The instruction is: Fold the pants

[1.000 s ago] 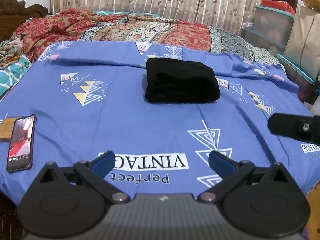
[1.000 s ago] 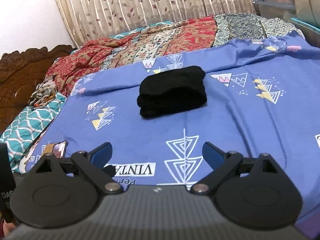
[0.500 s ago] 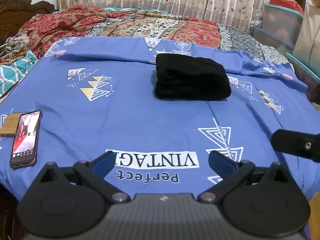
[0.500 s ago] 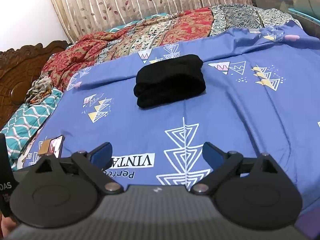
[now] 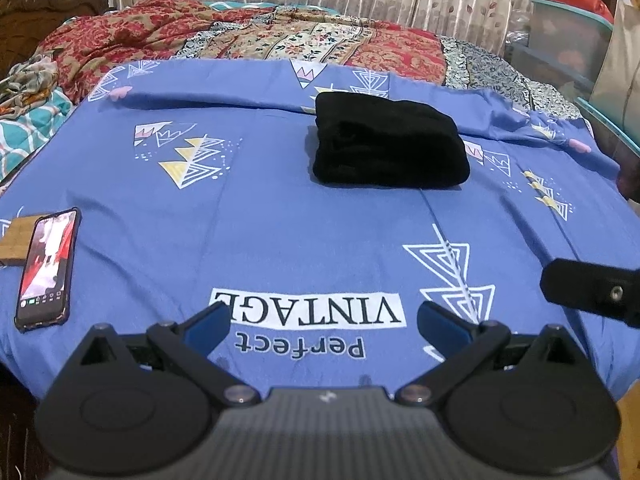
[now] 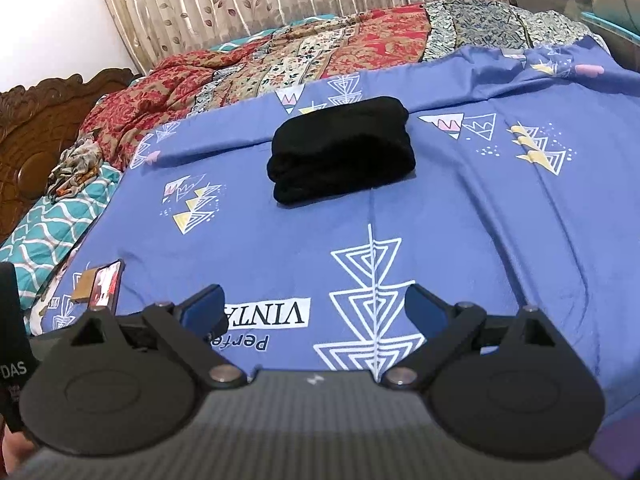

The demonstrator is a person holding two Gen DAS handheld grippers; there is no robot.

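Black pants [image 5: 388, 142] [image 6: 342, 150] lie folded into a compact thick rectangle on the blue printed bedsheet [image 5: 280, 220] [image 6: 480, 220], toward the far middle of the bed. My left gripper [image 5: 323, 322] hovers over the near edge of the bed, well short of the pants, open with nothing between its blue pads. My right gripper [image 6: 315, 307] is likewise open and empty above the near part of the sheet. A black part of the right gripper [image 5: 592, 290] shows at the right edge of the left wrist view.
A phone [image 5: 46, 268] [image 6: 105, 283] with a lit screen rests on a small wooden block [image 5: 14, 242] at the sheet's left edge. Red patterned bedding [image 5: 240, 44] is heaped at the back before a curtain. Plastic storage bins [image 5: 568, 40] stand at the right. A carved wooden headboard [image 6: 36, 128] is left.
Both grippers have drawn back and shifted slightly, so the pants sit a bit differently in each view. The pants have not moved, and both grippers remain open.
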